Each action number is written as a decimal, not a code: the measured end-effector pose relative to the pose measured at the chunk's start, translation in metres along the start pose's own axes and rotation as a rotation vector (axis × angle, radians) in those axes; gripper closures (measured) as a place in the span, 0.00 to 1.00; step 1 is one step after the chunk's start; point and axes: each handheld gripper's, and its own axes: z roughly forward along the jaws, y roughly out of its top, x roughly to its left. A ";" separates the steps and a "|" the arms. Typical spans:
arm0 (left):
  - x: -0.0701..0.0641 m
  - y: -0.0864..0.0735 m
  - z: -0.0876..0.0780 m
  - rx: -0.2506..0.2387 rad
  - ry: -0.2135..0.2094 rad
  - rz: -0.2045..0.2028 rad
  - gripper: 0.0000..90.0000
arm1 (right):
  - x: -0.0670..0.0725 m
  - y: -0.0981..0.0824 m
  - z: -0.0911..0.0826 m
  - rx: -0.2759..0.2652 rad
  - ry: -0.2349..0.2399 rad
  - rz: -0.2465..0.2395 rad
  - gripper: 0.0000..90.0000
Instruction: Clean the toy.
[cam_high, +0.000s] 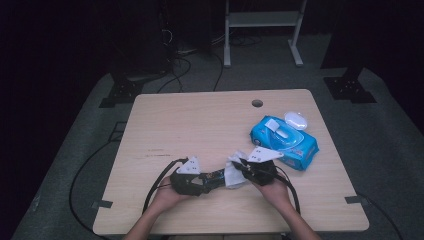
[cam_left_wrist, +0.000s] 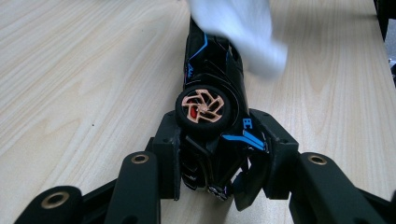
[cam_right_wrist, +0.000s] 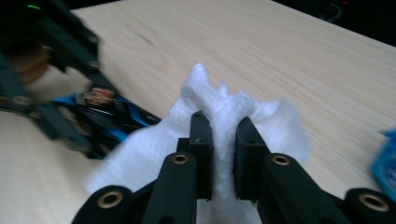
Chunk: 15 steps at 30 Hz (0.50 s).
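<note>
we have the black toy car (cam_left_wrist: 212, 93) clamped on its side in our left gripper (cam_left_wrist: 212, 161) near the table's (cam_high: 200, 120) front edge, and our right gripper (cam_right_wrist: 224, 140) is clenched on a white wipe (cam_right_wrist: 219, 105) resting against the car's far end. if we scrub too hard the car could twist out of the jaws, since they pinch just one end, and the wipe could slip from its narrow pinch

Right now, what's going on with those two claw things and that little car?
Left gripper clamped on black toy car. Right gripper pinching white wipe against the car. Blue wipe pack off to the side, nothing in the way.
</note>
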 end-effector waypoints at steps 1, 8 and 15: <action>0.000 0.001 0.001 0.000 0.000 0.000 0.64 | -0.003 -0.001 -0.001 -0.006 0.006 0.022 0.89; -0.001 0.001 0.001 0.002 0.002 0.007 0.64 | 0.022 0.006 0.011 -0.007 0.069 -0.028 0.89; -0.001 0.001 0.002 -0.002 0.003 0.012 0.64 | -0.010 -0.003 -0.006 -0.004 0.004 0.049 0.89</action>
